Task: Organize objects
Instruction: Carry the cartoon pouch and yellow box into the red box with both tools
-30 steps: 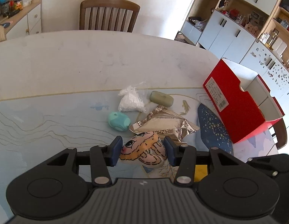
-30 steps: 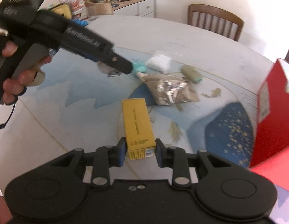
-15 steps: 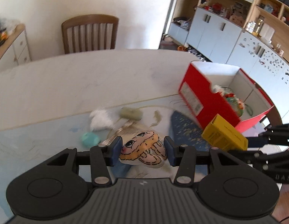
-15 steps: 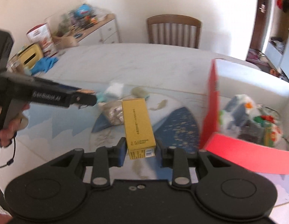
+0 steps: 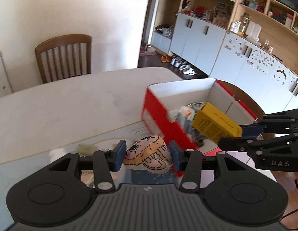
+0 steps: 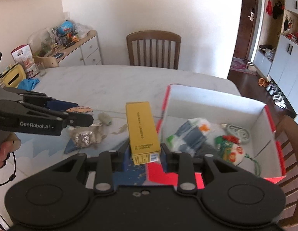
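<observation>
The left gripper (image 5: pixel 147 155) is clamped on a flat cartoon animal packet (image 5: pixel 149 155), its 2 blue pads pressing the packet's sides, and the packet is held clear of the table (image 5: pixel 71 104). In the right wrist view the same gripper (image 6: pixel 85 115) reaches in from the left, with the packet's orange edge (image 6: pixel 80 108) showing between its fingers and a hand (image 6: pixel 4 150) on its grip.

The right gripper (image 6: pixel 144 154) is closed on a yellow carton (image 6: pixel 142 129), gripping it near the barcode end so the long box points away from the camera. From the left wrist view the carton (image 5: pixel 216 125) hangs over the open red box (image 5: pixel 160 123), held by the right gripper (image 5: pixel 243 132) coming in from the right edge.

The red box (image 6: pixel 216 100) sits on the table's right part, white inside, already holding 1 white and dark pouch (image 6: pixel 189 134), 1 colourful drawstring bag (image 6: pixel 231 148) and a pale ring-shaped item (image 6: pixel 237 131); the blur makes it hard to tell exactly what these are.

Left on the table beside the box are a crumpled silver foil bag (image 6: pixel 85 136) and a small olive green object (image 6: pixel 104 118), both resting on a blue patterned mat (image 6: pixel 71 146). A wooden chair (image 6: pixel 153 48) stands behind the table.
</observation>
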A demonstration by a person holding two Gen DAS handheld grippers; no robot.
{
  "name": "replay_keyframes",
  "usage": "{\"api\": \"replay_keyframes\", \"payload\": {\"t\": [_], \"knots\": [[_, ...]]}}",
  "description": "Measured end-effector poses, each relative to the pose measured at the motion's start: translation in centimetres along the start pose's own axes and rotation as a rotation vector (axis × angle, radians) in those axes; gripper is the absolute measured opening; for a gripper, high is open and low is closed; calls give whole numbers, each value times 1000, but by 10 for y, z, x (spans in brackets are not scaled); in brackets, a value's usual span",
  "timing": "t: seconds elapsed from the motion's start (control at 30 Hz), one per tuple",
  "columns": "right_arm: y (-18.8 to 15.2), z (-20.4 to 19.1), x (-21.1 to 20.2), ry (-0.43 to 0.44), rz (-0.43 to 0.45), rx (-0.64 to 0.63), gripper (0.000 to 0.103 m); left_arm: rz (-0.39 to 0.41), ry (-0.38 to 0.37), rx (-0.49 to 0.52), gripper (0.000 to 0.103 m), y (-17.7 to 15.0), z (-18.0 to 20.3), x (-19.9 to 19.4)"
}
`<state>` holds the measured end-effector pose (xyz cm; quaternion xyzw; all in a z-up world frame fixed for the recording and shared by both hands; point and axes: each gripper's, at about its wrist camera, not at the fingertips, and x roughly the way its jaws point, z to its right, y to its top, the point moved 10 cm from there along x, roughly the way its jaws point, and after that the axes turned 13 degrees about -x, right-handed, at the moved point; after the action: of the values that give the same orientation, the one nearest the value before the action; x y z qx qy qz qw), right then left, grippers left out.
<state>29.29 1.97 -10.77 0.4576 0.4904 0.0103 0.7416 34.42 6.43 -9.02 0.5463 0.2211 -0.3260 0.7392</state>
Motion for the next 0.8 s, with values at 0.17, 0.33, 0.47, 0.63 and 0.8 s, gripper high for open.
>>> {"api": "replay_keyframes", "payload": {"t": [0.17,0.33,0.47,0.63,0.8], "knots": [[-2,28,-2,-16,7,20,30,-3,-21,36,48,7,36,16],[-12,62,-1,-40,-3,48,30,-16,-35,72,48,12,70,36],[-22,90,1,-62,-14,63,30,-21,-39,98,48,16,94,56],[-37,128,9,-95,-38,88,30,-32,-20,133,48,20,116,83],[-48,159,21,-113,-61,104,30,-64,-3,146,48,20,129,115]]}}
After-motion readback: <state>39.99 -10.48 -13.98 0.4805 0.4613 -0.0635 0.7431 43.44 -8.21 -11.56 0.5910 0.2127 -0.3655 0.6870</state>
